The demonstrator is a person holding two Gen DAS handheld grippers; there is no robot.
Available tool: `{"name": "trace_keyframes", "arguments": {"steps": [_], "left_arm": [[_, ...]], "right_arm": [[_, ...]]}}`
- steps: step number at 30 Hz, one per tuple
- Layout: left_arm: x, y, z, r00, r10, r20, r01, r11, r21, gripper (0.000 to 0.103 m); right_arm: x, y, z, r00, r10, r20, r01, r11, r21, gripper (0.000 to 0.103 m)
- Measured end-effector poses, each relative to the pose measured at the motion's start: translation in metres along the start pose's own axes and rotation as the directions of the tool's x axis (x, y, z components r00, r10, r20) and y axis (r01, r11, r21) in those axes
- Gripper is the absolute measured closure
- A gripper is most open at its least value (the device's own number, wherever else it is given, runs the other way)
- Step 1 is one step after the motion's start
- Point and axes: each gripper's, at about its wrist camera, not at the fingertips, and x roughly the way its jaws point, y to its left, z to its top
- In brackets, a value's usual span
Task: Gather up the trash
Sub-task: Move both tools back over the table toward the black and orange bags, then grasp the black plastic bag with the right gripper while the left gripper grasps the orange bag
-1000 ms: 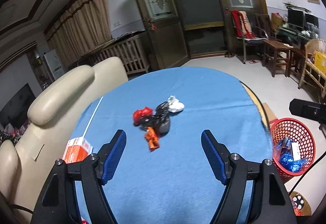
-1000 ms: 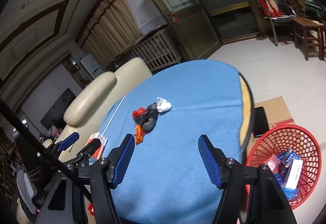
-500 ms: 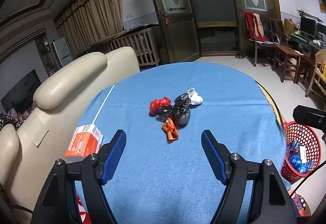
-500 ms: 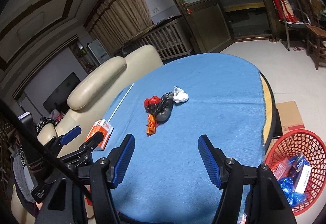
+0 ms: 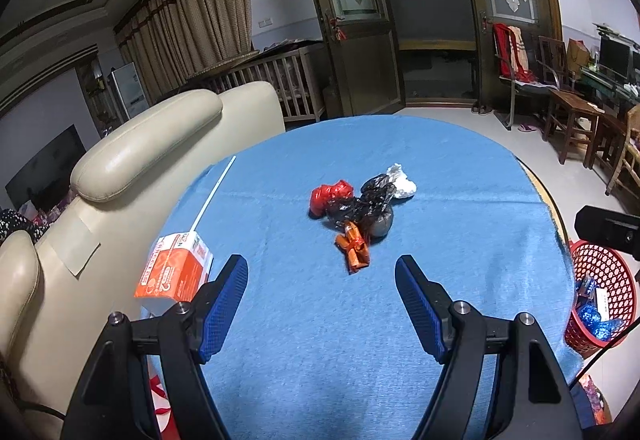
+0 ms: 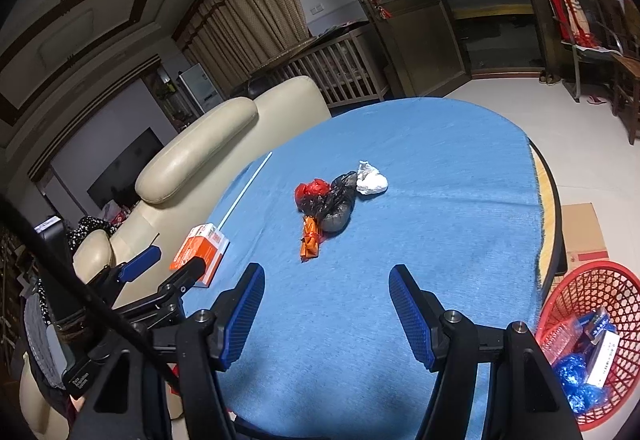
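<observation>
Trash pile (image 5: 356,211) clustered mid-tabletop (image 5: 460,260) on blue cloth: red bag (image 5: 330,193) at left, black bag (image 5: 370,203) in the middle, white wad (image 5: 402,183) far right, orange wrapper (image 5: 352,246) nearest. Left gripper (image 5: 320,282) spread wide, holding nothing, short of the wrapper. Right gripper (image 6: 326,294) likewise wide and empty, near edge of the tabletop. Orange box (image 5: 176,268) at left edge beside the cream sofa (image 5: 140,147). Red basket (image 6: 588,324) on the floor at right, with blue wrappers and a box inside.
</observation>
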Motion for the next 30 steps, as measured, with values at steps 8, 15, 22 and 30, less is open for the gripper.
{"name": "trace_keyframes", "arguments": {"steps": [8,15,22,30], "left_arm": [[0.037,0.042,-0.013,0.995,0.011,-0.094,-0.020,0.996,-0.087,0.026],[0.070,0.079,-0.025,0.984,0.003,-0.180,-0.036,0.984,-0.177,0.026],[0.081,0.087,-0.034,0.976,0.007,-0.218,-0.049,0.981,-0.186,0.026],[0.090,0.100,-0.039,0.968,0.013,-0.252,-0.067,0.976,-0.205,0.026]], "right_arm": [[0.036,0.003,0.013,0.999,0.003,-0.051,-0.004,1.000,-0.012,0.034],[0.105,-0.004,0.032,0.989,0.012,-0.149,-0.010,1.000,0.009,0.034],[0.187,0.001,0.059,0.972,0.036,-0.233,-0.031,0.999,0.026,0.034],[0.277,-0.007,0.082,0.949,0.031,-0.313,-0.006,0.997,0.082,0.035]]}}
